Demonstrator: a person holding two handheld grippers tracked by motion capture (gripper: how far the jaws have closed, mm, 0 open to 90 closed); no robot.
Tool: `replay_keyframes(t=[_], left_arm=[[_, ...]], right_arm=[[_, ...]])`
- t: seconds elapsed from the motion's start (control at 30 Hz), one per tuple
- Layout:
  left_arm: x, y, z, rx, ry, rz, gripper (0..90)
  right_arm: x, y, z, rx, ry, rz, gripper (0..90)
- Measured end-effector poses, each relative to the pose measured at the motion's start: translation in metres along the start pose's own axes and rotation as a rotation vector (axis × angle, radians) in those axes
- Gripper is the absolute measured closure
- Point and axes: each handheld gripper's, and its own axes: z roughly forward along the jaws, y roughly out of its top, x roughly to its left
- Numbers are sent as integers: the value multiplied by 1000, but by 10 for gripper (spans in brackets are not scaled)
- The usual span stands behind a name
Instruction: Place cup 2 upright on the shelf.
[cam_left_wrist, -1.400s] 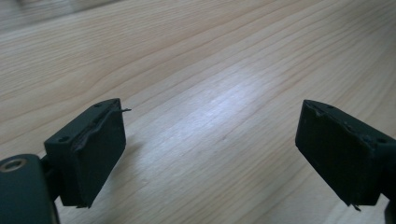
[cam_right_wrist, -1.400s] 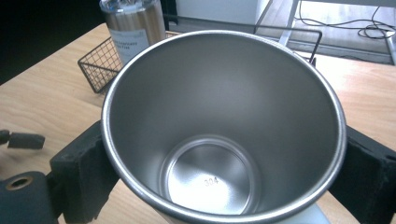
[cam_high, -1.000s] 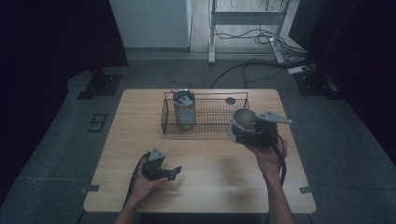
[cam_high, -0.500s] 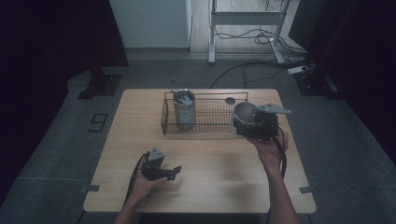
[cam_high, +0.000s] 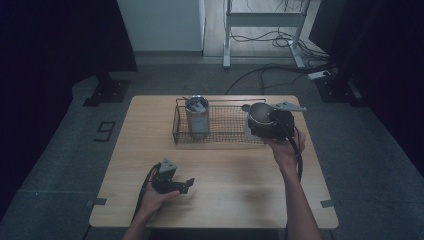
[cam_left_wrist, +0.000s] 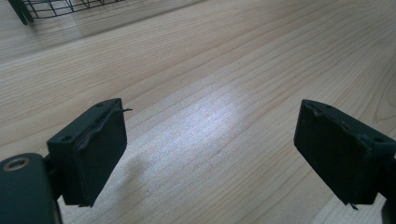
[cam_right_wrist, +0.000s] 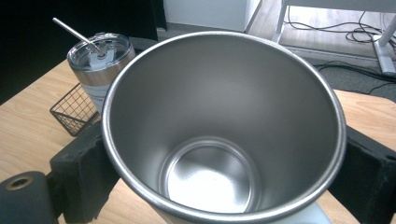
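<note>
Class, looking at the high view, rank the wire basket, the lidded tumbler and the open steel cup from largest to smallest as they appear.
1. wire basket, clearly widest.
2. lidded tumbler, standing in the basket.
3. open steel cup, held in the right gripper; partly hidden, so ranking it against the tumbler is unsure.

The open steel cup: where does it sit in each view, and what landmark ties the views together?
High view: the open steel cup is at the right end of the wire basket, held in the right gripper.
Right gripper view: cup centre frame, clamped between the jaws.
Left gripper view: not in it.
Shared landmark: the basket.
</note>
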Motion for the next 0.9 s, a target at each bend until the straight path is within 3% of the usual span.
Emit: replay_keyframes(t=[0.9], left_arm=[[0,-2,1,8,5,-1,98]], right_arm=[[-4,14,34,28,-15,0,75]])
